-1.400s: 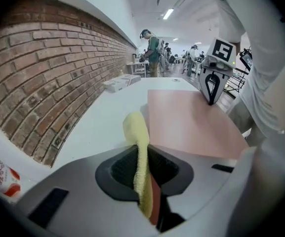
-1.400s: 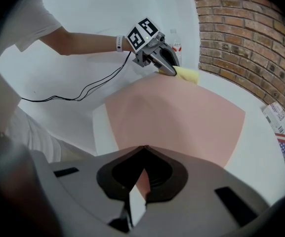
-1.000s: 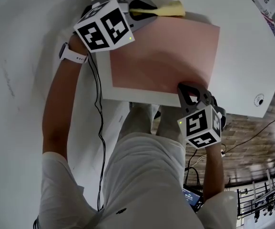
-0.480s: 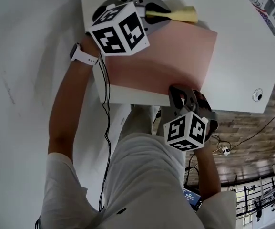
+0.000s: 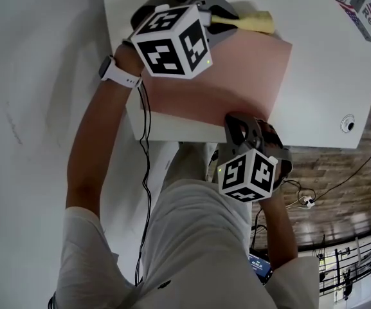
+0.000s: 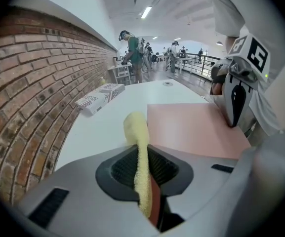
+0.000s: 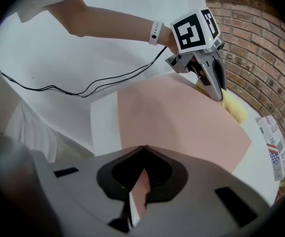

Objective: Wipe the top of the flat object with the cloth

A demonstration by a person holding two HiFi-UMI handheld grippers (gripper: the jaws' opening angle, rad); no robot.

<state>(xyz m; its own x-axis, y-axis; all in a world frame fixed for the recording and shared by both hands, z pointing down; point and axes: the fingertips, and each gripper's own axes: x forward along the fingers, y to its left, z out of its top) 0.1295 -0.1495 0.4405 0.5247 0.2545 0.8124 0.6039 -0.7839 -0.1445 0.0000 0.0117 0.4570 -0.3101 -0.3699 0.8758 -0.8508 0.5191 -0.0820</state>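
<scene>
A pink flat board point(image 5: 236, 69) lies on a white worktop point(image 5: 326, 76). The left hand-held gripper point(image 5: 218, 15) is clenched on a yellow cloth point(image 5: 254, 22), whose free end sticks out past its jaws at the board's far edge. The right hand-held gripper point(image 5: 240, 124) is clamped on the board's near edge, well apart from the cloth.

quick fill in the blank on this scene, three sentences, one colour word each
1. The left gripper is shut on a ____ cloth.
2. The right gripper is shut on the near edge of a flat ____ sheet.
3. The sheet lies on a ____ table.
Missing words: yellow; pink; white
</scene>
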